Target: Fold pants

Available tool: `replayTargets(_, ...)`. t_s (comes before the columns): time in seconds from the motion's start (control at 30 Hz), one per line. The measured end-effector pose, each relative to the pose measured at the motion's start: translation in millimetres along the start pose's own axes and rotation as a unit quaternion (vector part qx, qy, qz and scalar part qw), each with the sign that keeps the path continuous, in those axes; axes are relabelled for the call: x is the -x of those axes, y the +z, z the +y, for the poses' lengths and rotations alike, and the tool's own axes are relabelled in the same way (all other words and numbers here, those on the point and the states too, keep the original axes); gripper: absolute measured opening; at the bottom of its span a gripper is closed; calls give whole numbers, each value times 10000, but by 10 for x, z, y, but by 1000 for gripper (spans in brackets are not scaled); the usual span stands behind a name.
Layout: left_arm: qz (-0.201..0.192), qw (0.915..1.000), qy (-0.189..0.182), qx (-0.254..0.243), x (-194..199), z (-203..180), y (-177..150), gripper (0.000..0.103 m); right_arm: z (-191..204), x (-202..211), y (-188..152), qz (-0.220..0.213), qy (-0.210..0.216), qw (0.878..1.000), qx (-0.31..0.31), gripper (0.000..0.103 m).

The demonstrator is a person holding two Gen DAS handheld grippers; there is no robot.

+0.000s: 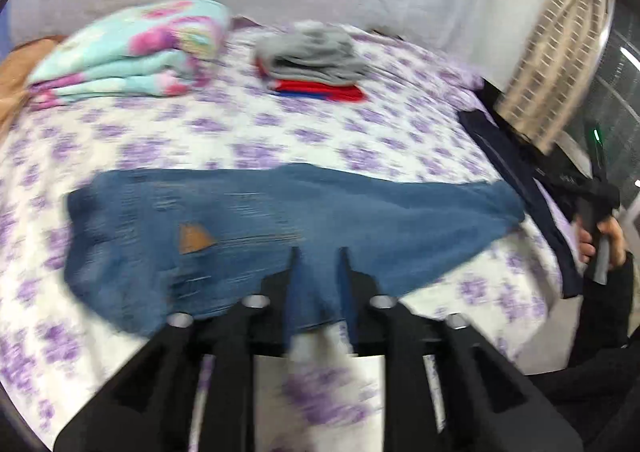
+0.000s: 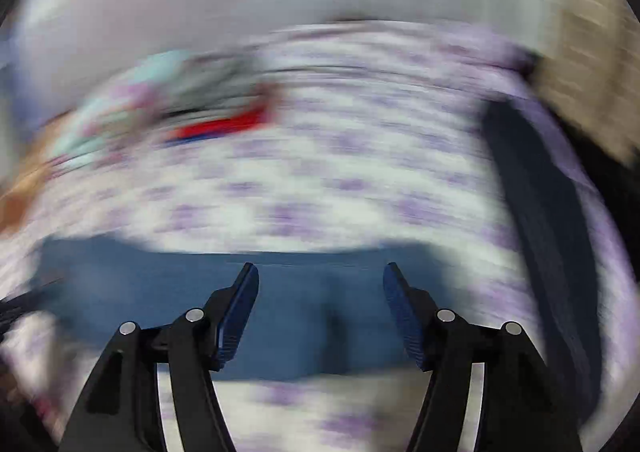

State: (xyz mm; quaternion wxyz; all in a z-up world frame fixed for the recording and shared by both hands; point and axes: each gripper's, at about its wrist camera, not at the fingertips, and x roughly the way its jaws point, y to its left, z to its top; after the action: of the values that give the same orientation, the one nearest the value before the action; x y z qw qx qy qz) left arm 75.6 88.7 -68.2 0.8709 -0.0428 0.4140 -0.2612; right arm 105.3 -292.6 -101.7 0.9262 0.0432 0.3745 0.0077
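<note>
Blue jeans [image 1: 280, 220] with a brown patch lie flat across the bed, folded lengthwise. My left gripper [image 1: 319, 252] is shut on the near edge of the jeans, with denim pinched between its fingers. In the right wrist view, which is heavily blurred, the jeans [image 2: 288, 312] lie under and ahead of my right gripper [image 2: 320, 272]. It is open wide and holds nothing. The right gripper also shows in the left wrist view [image 1: 596, 220], held in a hand beyond the jeans' right end.
The bed has a white sheet with purple flowers [image 1: 280, 132]. A folded floral blanket [image 1: 132, 52] lies at the back left. A stack of folded grey and red clothes [image 1: 316, 60] sits at the back middle. Dark garments [image 1: 520, 172] lie along the right edge.
</note>
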Motion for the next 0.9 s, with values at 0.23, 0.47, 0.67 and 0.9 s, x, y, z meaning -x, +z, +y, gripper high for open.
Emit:
replayTargets(0.23, 1273, 9908, -242, 392, -1129, -30, -205, 5, 1728, -1082, 455, 960, 1391, 9650, 2005, 58)
replayTargets(0.47, 1138, 9925, -248, 362, -1086, 16, -252, 1, 2257, -1718, 599, 1601, 1661, 9342, 2720, 55)
replayTargets(0.67, 1132, 9930, -240, 233, -1103, -38, -258, 1, 2307, -2135, 518, 2336, 2153, 9160, 2448, 15)
replayTargets(0.9, 1227, 9916, -135, 375, -1173, -4, -75, 1, 2494, -1837, 747, 1626, 1690, 9392, 2510, 7)
